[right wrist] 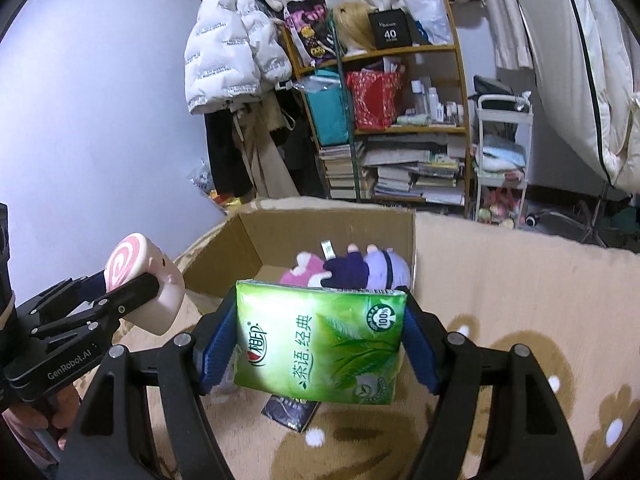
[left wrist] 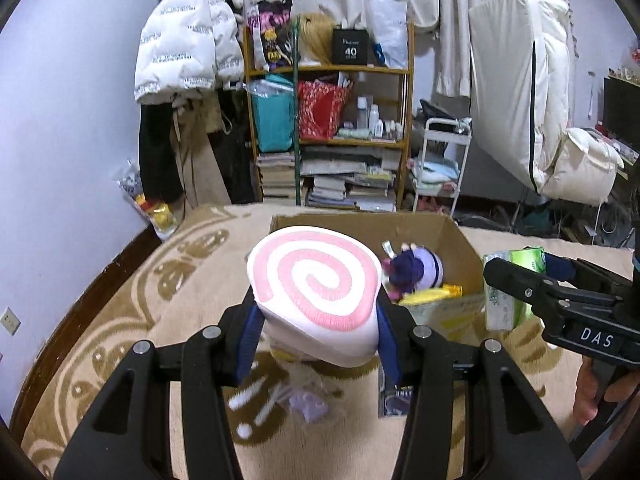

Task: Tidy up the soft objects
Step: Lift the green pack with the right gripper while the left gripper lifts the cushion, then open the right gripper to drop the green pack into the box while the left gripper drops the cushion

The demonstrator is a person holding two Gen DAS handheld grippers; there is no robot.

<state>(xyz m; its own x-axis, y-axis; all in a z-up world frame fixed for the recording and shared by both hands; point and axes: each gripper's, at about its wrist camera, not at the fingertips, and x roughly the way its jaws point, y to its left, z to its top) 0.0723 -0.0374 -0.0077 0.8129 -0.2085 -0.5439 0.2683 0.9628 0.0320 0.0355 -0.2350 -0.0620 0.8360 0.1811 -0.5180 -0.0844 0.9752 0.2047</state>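
My left gripper (left wrist: 318,320) is shut on a white soft toy with a pink spiral face (left wrist: 314,280) and holds it above the carpet, just in front of an open cardboard box (left wrist: 460,240). My right gripper (right wrist: 320,340) is shut on a green tissue pack (right wrist: 320,340) and holds it at the box's near edge (right wrist: 248,240). A purple plush doll (right wrist: 368,268) and a pink plush (right wrist: 304,272) lie inside the box. The spiral toy also shows at the left of the right wrist view (right wrist: 144,280), and the tissue pack at the right of the left wrist view (left wrist: 508,292).
The box stands on a beige patterned carpet (right wrist: 520,300). A dark packet (right wrist: 290,410) and a clear plastic bit (left wrist: 308,402) lie on the carpet under the grippers. A cluttered wooden shelf (left wrist: 332,120), hung coats (left wrist: 188,40) and a white cart (left wrist: 440,160) stand behind.
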